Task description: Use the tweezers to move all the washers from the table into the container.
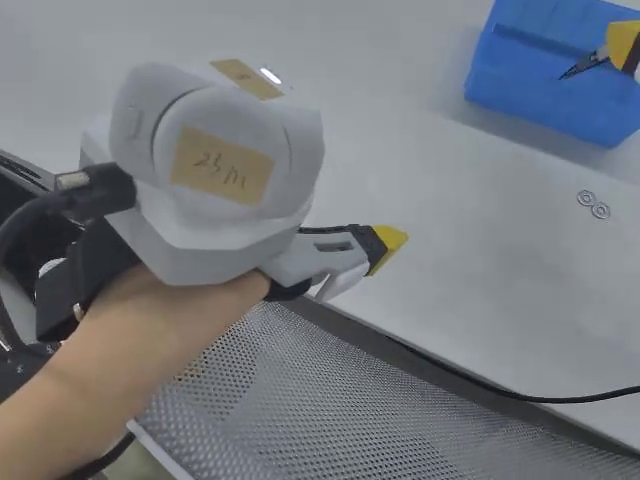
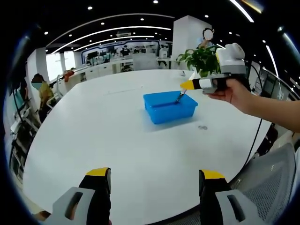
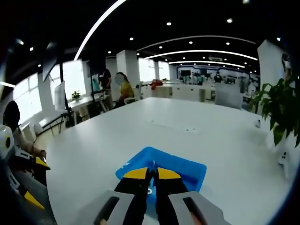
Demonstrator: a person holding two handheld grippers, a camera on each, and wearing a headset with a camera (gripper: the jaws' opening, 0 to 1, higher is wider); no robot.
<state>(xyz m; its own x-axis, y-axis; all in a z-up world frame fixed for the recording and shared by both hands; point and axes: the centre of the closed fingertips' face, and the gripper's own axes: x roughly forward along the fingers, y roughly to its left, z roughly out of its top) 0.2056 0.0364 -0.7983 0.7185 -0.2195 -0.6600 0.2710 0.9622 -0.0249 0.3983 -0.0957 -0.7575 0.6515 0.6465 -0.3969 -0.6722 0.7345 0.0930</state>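
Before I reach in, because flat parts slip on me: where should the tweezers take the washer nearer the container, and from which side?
Probably across its ring: one tweezers tip in the hole, one outside the rim, coming from above. The washer lies flat on the table, so no edge stands up. Pick the side facing away from the second washer close beside it.

Left claw (image 1: 386, 243) with white rounded housing, tan taped label (image 1: 221, 166) (handwritten), black cable (image 1: 70, 197), yellow-tipped jaws
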